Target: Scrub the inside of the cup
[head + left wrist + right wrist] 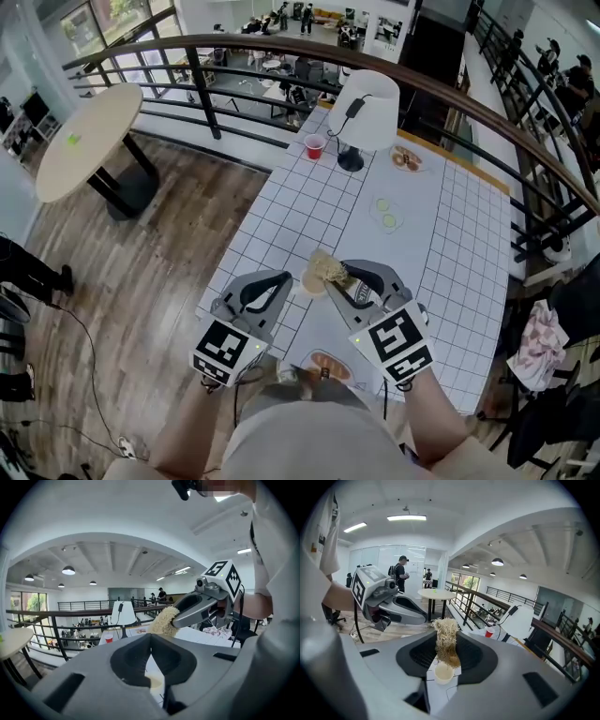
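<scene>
Head view: my right gripper [349,275] pinches a soft-looking fibre scrubber [328,266] just above the small cream cup [312,284] on the gridded table [441,244]. Left gripper view: my left gripper [151,641] is fully closed on nothing. Right gripper view: the cup looks empty, light and tippy; I'd steady it by its wall

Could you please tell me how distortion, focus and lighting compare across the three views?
Head view: evenly lit, sharp, railing bows. Left gripper view: strong fisheye, black corners, near jaws soft. Right gripper view: same fisheye; scrubber crisp, ceiling light blown out.
</scene>
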Demonstrator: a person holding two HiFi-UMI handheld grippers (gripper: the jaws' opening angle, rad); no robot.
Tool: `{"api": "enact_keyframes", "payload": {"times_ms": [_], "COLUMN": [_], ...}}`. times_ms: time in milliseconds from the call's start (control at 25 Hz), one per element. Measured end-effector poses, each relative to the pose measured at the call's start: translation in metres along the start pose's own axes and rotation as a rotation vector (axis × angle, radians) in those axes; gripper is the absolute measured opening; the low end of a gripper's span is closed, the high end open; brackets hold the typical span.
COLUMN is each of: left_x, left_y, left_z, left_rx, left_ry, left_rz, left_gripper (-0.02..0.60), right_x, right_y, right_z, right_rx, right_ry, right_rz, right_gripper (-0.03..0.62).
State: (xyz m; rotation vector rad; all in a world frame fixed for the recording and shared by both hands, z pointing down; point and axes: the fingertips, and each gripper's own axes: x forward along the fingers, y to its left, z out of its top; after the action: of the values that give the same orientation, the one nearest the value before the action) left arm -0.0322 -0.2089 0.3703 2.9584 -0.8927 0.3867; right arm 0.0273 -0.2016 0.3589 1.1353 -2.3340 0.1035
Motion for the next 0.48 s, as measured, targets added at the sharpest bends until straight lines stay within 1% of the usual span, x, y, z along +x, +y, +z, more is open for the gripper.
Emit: {"api": "enact_keyframes", "payload": {"times_ms": [80,120,280,400,480], "left_x": [-0.006,-0.009,-0.025,-0.036,-0.041], "left_y": [-0.007,-0.010,-0.018,-0.027,-0.032], "left_z": [0.021,0.031,0.063,0.076,0.080], "left_rx": [0.061,0.077,0.089,0.081,0.083], "left_ry": [-0.026,-0.042,-0.085,-0.102,-0.115], "left_rz": [0.008,0.015,0.051,0.043,0.032], "left_gripper": [0.015,0.014,0.014,0.014,0.014], "right_x": [-0.009,-0.013,-0.029,-0.043,-0.051], "right_y": [-0.001,-0.002,0.000,0.002,0.003], "right_z": [0.008,0.012,0.030,0.046,0.050], "right_rx": [-0.020,-0.026,-0.023,-0.014,-0.009], "right_ry": [-0.021,-0.034,-0.121,-0.217,-0.258], "right_rz": [-0.019,-0.027,-0.053,-0.076,-0.093], "right_gripper": [0.114,0.114,0.114,0.114,0.114]}}
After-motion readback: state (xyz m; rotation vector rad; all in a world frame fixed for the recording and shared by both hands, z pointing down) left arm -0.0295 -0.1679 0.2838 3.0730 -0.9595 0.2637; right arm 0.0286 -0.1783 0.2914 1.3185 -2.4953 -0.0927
